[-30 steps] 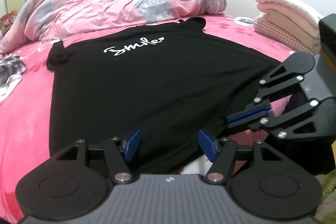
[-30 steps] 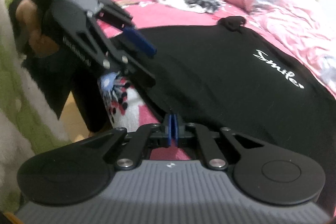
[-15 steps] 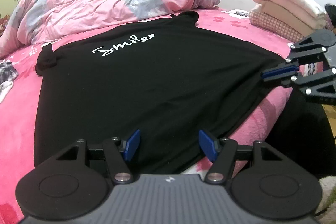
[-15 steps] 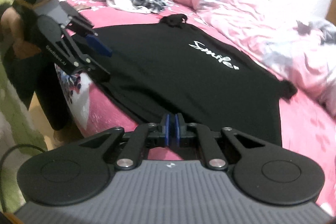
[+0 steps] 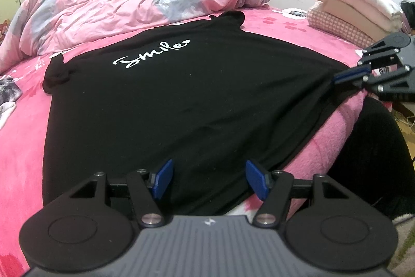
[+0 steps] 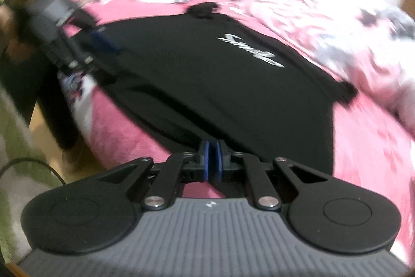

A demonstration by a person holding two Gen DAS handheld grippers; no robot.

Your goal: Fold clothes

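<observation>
A black T-shirt [image 5: 181, 95] with white "Smile" lettering lies front up on the pink bed, its hem toward me. My left gripper [image 5: 208, 168] hovers open just over the hem, its blue pads apart with only flat cloth beneath. My right gripper [image 5: 336, 78] is at the shirt's right hem corner by the bed edge. In the blurred right wrist view, my right gripper [image 6: 212, 147] has its pads pressed together on the edge of the T-shirt [image 6: 220, 85], which stretches away taut. The left gripper [image 6: 103, 39] shows there as a smear at the far hem corner.
A crumpled pink and grey duvet [image 5: 129, 4] fills the far side of the bed. Folded blankets [image 5: 350, 7] are stacked at the back right. Loose clothes [image 5: 7, 92] lie at the left. A person's dark trouser leg [image 5: 376, 147] stands beside the bed edge.
My right gripper has moved right, away from the left one, drawing the hem corner outward so the shirt lies wider and flatter. The left gripper has stayed open in place.
</observation>
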